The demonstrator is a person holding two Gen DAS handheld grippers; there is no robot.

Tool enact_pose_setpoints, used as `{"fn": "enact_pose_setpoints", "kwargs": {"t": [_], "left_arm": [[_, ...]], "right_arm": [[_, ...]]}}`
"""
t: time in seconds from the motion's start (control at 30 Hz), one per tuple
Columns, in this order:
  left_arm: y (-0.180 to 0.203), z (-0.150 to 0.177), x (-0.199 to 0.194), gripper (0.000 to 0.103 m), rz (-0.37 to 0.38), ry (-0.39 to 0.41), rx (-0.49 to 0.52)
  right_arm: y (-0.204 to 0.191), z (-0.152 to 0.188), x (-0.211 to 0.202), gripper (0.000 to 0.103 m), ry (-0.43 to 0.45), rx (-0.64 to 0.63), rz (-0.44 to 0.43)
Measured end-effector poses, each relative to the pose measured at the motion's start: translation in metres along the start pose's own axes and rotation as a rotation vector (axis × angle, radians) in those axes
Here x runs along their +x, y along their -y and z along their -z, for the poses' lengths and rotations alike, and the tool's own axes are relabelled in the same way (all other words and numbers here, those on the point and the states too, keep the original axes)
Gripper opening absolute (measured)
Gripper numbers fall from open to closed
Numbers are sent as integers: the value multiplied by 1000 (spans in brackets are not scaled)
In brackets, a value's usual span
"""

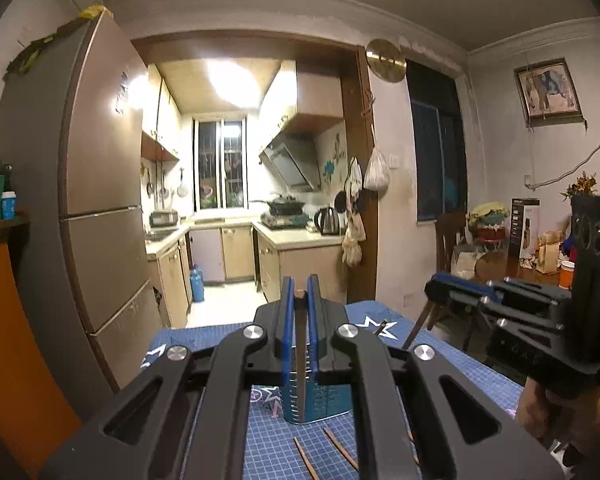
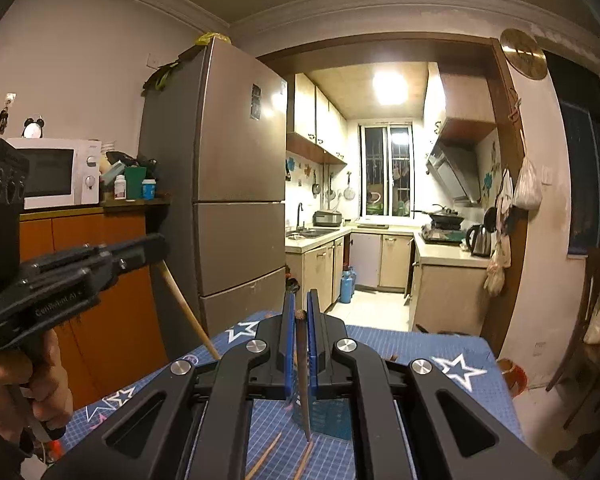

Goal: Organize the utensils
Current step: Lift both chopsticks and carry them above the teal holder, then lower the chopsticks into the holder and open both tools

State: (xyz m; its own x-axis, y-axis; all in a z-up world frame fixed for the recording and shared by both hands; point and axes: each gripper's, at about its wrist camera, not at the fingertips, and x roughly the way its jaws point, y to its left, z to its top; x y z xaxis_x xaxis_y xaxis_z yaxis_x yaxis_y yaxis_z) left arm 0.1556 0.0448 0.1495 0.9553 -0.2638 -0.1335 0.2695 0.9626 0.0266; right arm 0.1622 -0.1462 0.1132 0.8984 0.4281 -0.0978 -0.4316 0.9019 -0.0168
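**Two chopsticks lifted, holder waiting below**

The left gripper (image 1: 299,296) is clamped on a single chopstick (image 1: 300,360) that hangs tip-down between its blue pads; the right gripper (image 2: 299,312) is clamped likewise on a darker chopstick (image 2: 303,380). Each stick is pinched near its top, presumably so the free end can be steered downward. Directly beneath both sits the blue perforated utensil holder (image 1: 320,404), upright on the blue star-patterned mat (image 1: 384,320) that covers the desk; the vertical hold suits dropping each stick straight into it. More chopsticks (image 1: 306,458) lie loose on the mat just in front of the holder, so sorting looks only partly done. Beyond the desk stand a tall refrigerator (image 2: 236,168) and a lit kitchen (image 1: 236,184).
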Motion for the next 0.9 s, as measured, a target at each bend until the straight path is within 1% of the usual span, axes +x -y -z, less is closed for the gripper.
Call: {"fn": "enact_pose_setpoints", "kwargs": {"t": [0.13, 0.2, 0.3, 0.43, 0.57, 0.67, 0.9], "left_arm": [[-8, -13, 16, 5, 26, -58, -27], [-8, -18, 29, 5, 41, -101, -21], [-10, -24, 40, 5, 43, -134, -19], [-10, -39, 57, 5, 42, -152, -19], [-10, -55, 72, 5, 28, -152, -13], [-11, -65, 86, 5, 16, -167, -15], [-14, -69, 126, 5, -13, -218, -23]], "right_arm": [[6, -18, 3, 7, 13, -10, 11], [8, -27, 5, 7, 18, -22, 18], [11, -39, 8, 7, 25, -37, 26], [18, -59, 15, 7, 40, -48, 38], [26, -76, 25, 7, 46, -50, 47], [36, -87, 36, 7, 48, -39, 50], [52, -101, 66, 7, 33, -16, 53]]}}
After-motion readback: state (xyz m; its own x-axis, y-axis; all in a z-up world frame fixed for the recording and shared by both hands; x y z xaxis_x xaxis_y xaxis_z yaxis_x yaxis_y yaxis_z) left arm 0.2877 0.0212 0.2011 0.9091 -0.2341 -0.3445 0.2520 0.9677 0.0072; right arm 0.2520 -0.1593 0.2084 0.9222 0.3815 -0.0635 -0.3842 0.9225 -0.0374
